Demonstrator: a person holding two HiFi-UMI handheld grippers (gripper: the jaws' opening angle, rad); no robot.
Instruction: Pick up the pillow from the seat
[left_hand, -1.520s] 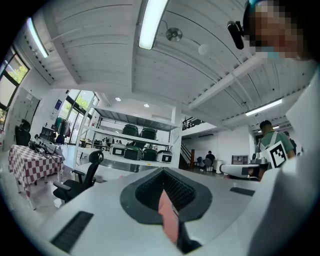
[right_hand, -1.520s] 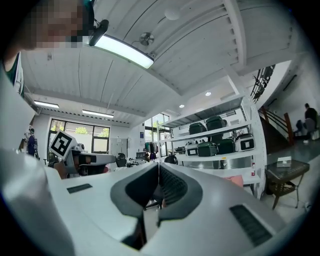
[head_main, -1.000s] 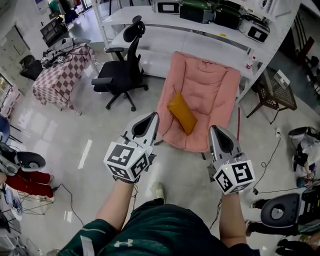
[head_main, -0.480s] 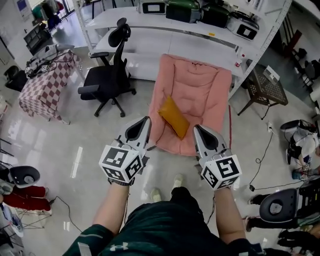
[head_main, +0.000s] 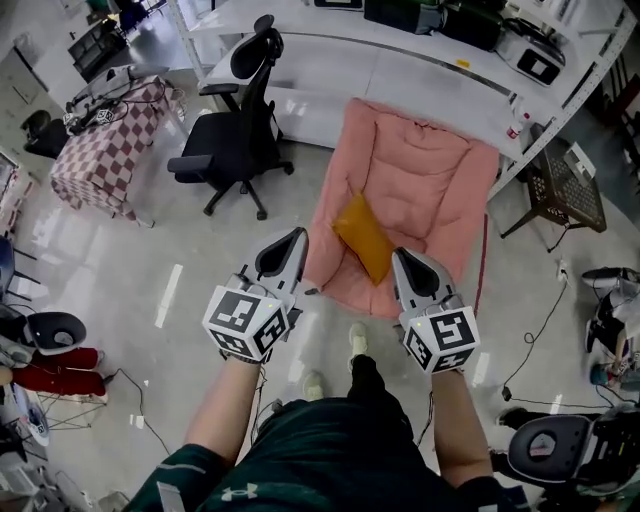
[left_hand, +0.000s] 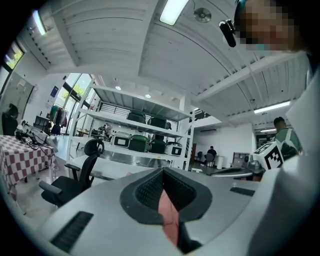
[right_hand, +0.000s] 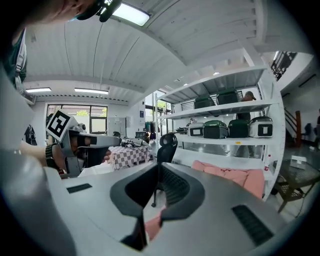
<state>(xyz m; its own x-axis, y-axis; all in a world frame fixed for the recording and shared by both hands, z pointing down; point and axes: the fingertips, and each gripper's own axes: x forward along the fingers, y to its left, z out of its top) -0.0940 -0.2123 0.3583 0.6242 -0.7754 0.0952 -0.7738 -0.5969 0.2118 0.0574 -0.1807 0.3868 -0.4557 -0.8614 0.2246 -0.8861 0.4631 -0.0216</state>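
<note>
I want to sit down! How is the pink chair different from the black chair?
The pink chair is wide, soft and padded; the black chair is slim, with headrest and armrests. The black chair has a star-shaped base; the pink chair shows none. An orange pillow lies on the pink chair, not the black chair. Both stand by the white shelves.

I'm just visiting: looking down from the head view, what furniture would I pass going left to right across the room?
First the checkered table → black office chair → pink seat, with the orange pillow lying on it → wicker side table.
</note>
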